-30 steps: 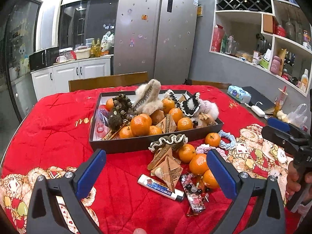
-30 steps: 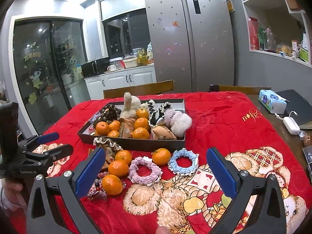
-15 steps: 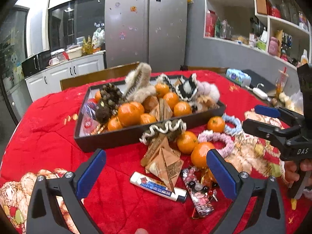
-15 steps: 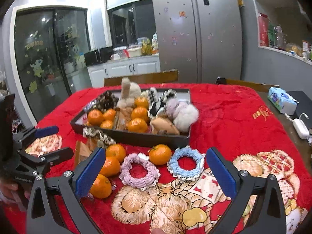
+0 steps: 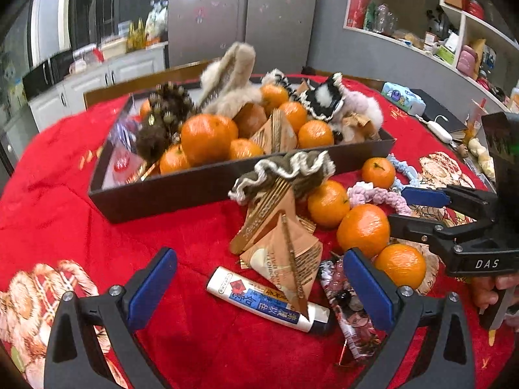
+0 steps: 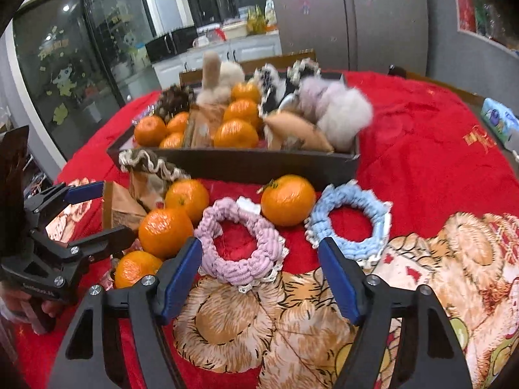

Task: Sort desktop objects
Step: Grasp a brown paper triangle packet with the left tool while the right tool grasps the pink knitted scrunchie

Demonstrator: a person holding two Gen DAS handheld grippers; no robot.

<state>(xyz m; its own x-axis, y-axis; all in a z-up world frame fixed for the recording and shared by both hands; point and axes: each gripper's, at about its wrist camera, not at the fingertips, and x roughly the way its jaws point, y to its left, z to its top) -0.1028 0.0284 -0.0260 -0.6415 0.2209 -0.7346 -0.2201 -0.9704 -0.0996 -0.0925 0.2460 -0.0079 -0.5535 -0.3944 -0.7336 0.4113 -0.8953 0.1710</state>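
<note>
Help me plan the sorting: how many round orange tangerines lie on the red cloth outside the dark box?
4 tangerines: one between the pink knitted scrunchie and the blue knitted scrunchie, two just left of the pink one, one further down-left. Others may be hidden.

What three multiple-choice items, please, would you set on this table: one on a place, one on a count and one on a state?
1. Where does the pink scrunchie lie?
A. In the tray
B. On the cloth, in front of the tray
C. On a shelf

2. How many oranges lie on the cloth outside the tray?
A. Two
B. Seven
C. Four

3. How is the left gripper?
A. Open, holding nothing
B. Shut on a tube
C. Shut on an orange

Key:
1 B, it lies flat on the red cloth, nearer than the tray's wall.
2 C, four show outside the tray in both views.
3 A, its fingers stand wide apart and press on nothing.
</note>
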